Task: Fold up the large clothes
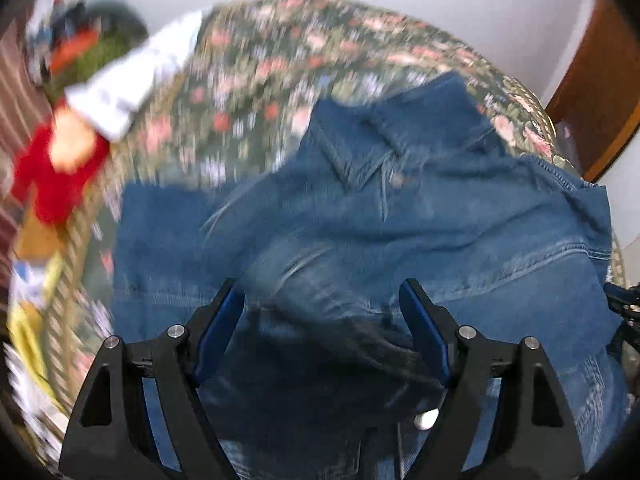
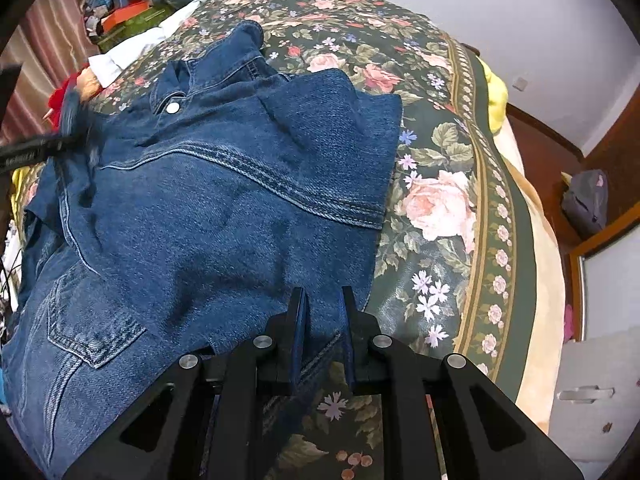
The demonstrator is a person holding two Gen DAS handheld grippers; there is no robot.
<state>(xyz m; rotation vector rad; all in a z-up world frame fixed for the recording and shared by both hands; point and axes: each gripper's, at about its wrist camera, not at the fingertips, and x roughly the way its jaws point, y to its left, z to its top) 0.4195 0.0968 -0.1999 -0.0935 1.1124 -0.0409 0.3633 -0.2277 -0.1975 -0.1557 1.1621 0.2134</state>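
A: Where's the garment, and what's held?

B: One denim jacket (image 2: 224,200) is spread on the floral bedspread (image 2: 448,184), collar at the far end, a chest pocket near-left in the right wrist view. Its near-right hem is pinched by the right gripper (image 2: 323,300), jaws together on the cloth. The left gripper (image 1: 320,320) is seen w/ jaws apart over a bunched fold near the jacket's near-left side; nothing is clamped by it.

A: Risks?

B: Judged only: w/ just one corner held, the panel could be dragged askew if lifted, and the fold would end up crooked. Thick denim at the seam could slip from the shut pads. The left view is blurred, so the bunched fold could be missed or two layers caught together.

A: Counts?

B: Jacket: 1. Grippers: 2. Collar snap button (image 2: 173,108): 1 seen clearly. Chest pocket: 1 visible. A clutter pile (image 2: 120,8) is seen far-left; items can't be counted. A white cloth (image 2: 132,50) lies beside it: 1.
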